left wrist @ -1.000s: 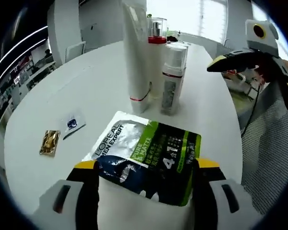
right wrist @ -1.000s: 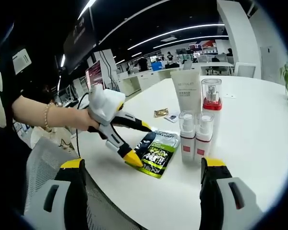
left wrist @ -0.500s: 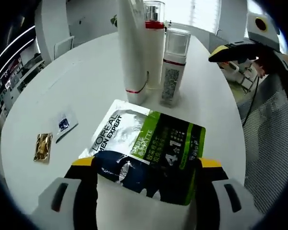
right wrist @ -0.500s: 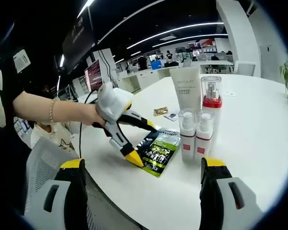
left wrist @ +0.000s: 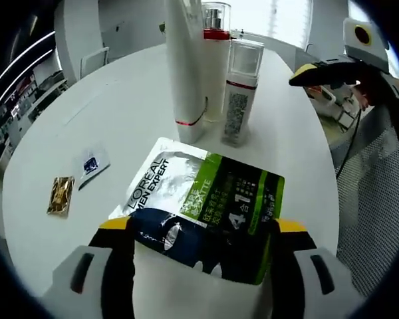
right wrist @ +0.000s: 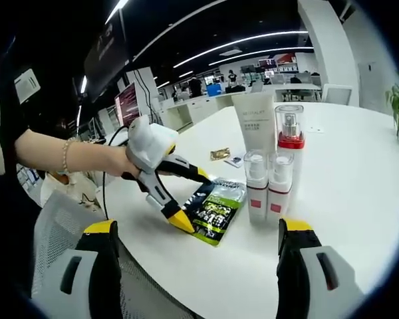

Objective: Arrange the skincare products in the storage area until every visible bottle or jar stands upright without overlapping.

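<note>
A green, black and silver L'Oreal pouch lies flat on the white table. Its near edge sits between the wide-apart jaws of my left gripper, which is open. Behind the pouch stand a white tube, a bottle with a red collar and a clear-capped pump bottle, all upright. In the right gripper view a hand holds the left gripper astride the pouch. Two small pump bottles stand before the tube. My right gripper is open and holds nothing, off the table's near edge.
A gold sachet and a small blue-and-white sachet lie flat to the left of the pouch. The right gripper hangs past the table's right edge. A mesh chair back is close to the table's rim.
The left gripper has shifted slightly over the pouch, and its view now looks down a little more. Pouch, tube and bottles have stayed in place. Both grippers stay open.
</note>
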